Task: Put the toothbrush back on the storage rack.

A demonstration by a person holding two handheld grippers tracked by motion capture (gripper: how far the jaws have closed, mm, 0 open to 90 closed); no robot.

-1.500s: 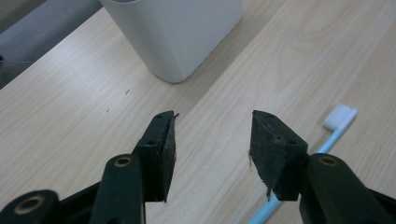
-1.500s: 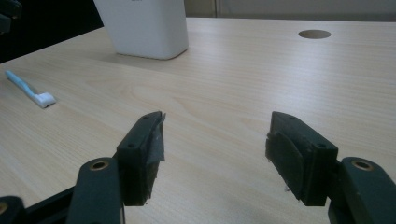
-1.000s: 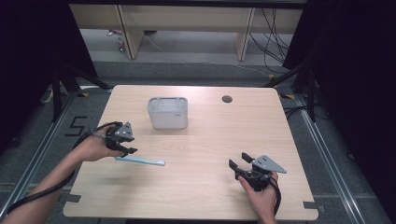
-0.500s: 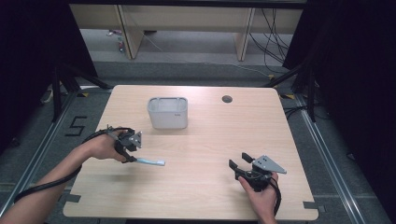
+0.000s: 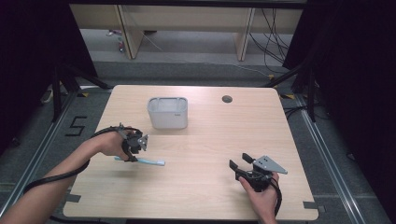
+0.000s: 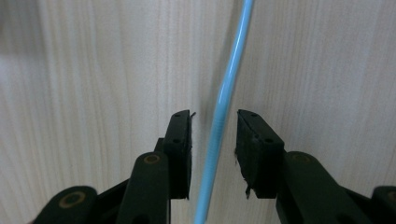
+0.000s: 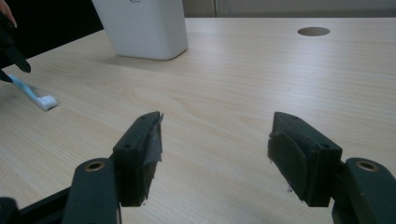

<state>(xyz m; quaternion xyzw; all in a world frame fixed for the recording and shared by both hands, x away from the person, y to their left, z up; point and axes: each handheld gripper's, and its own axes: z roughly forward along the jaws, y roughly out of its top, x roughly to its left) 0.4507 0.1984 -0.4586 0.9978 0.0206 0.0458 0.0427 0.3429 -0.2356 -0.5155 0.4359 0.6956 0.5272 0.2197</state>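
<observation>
A light blue toothbrush (image 5: 150, 162) lies flat on the wooden table (image 5: 210, 135) at the left, its white head (image 7: 46, 101) pointing right. My left gripper (image 5: 129, 157) points down over the handle end. In the left gripper view the thin blue handle (image 6: 225, 100) runs between the two jaws of that gripper (image 6: 213, 122), which stand open with a small gap on each side. My right gripper (image 5: 239, 161) rests low at the front right, open (image 7: 217, 126) with nothing between its jaws, facing the back left.
A white rectangular container (image 5: 168, 115) stands upright at the back middle of the table, also seen in the right gripper view (image 7: 140, 28). A round cable hole (image 5: 227, 99) is at the back right. Shelving and cables lie on the floor beyond the table.
My left gripper has moved right and forward and tipped down over the toothbrush handle, so its jaws now straddle it. The right gripper and the toothbrush have stayed put.
</observation>
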